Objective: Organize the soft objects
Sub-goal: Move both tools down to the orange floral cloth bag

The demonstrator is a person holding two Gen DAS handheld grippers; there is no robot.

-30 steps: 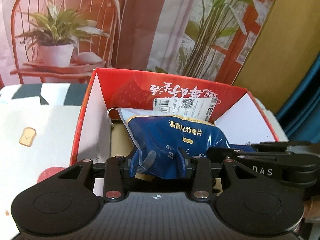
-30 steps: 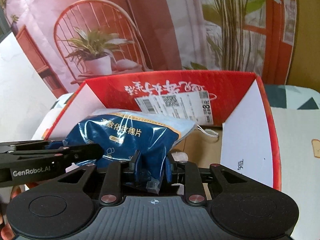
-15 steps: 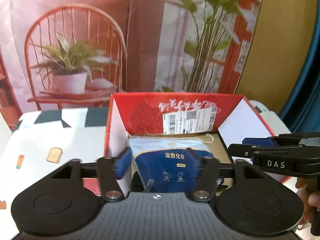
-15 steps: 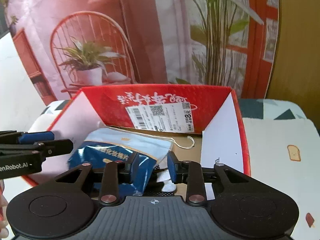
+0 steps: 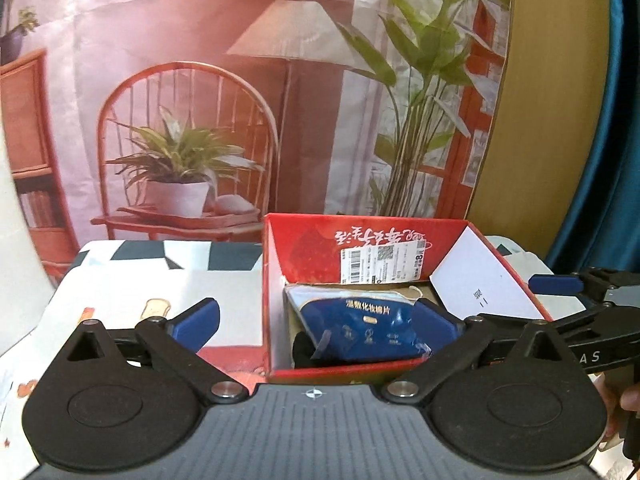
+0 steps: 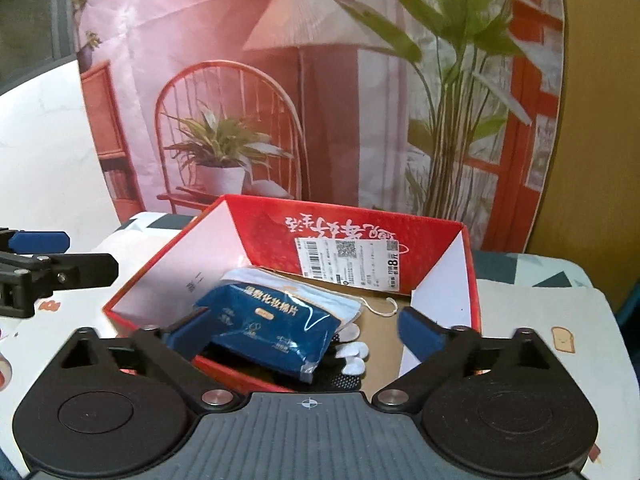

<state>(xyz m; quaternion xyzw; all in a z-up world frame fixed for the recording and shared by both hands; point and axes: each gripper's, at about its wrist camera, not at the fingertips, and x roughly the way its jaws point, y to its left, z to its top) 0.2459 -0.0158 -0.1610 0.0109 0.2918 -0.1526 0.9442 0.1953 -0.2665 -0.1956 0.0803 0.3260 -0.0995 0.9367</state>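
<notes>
Blue cotton-pad pack [image 6: 272, 328] lies tilted inside the red box [image 6: 360, 224].

Home tabletop, patterned tablecloth [image 5: 120, 296], printed backdrop [image 5: 200, 80]

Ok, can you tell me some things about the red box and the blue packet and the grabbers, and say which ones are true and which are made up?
1. The blue packet lies inside the red box. True.
2. The right gripper squeezes the packet. False: its jaws are opening and its pads press on nothing.
3. The left gripper holds nothing. True: its jaws are opening wide, apart from the packet.
4. The box has its lid on. False: it is open on top.
5. A white label with a barcode is stuck on the box's inner back wall. True.
6. The packet is yellow. False: it is dark blue with a pale top edge.
</notes>
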